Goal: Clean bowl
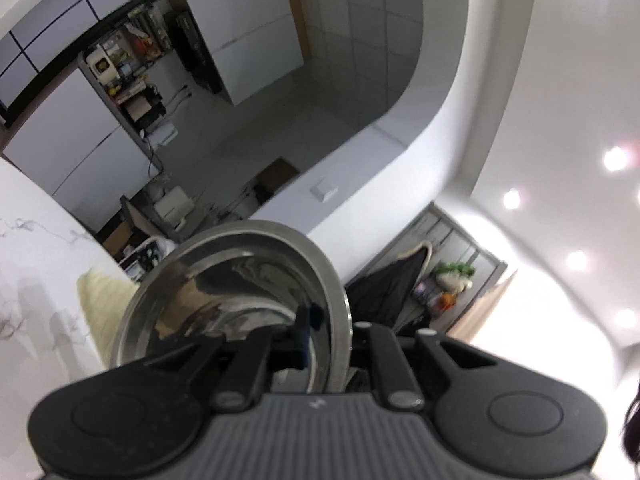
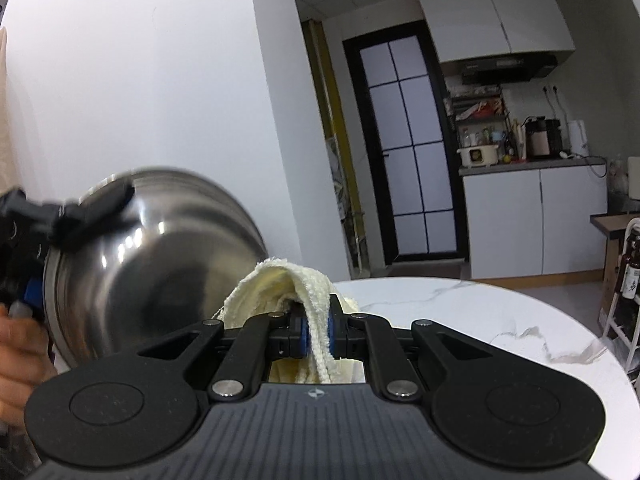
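- Steel bowl (image 2: 148,256) is held off the bench, tipped on its side; the right wrist view shows its rounded outer wall and base, the left wrist view looks into its shiny inside (image 1: 236,292).
- Left tool (image 1: 326,340) is clamped on the bowl's rim: one blue-padded finger lies inside the bowl, the other outside the rim. In the right wrist view the same tool (image 2: 80,212) shows at the bowl's upper left edge, blurred.
- A bare hand (image 2: 20,356) shows at the left edge of the right wrist view, below the left tool.
- Pale yellow towel (image 2: 292,292) sits just beside the bowl's outer wall, on its right; whether they touch I cannot tell. In the left wrist view a part of the towel (image 1: 104,300) shows behind the bowl's left rim.
- Right tool (image 2: 316,334) is closed on a fold of the towel, which is pinched between its blue pads (image 2: 305,336) and hangs down past them.
- White marble-patterned bench (image 2: 480,320) lies beneath the right tool, its rounded edge running across the right side.
- Beyond: a black-framed glass door (image 2: 408,152), white cabinets (image 2: 536,220) and a cluttered kitchen counter (image 2: 520,160).
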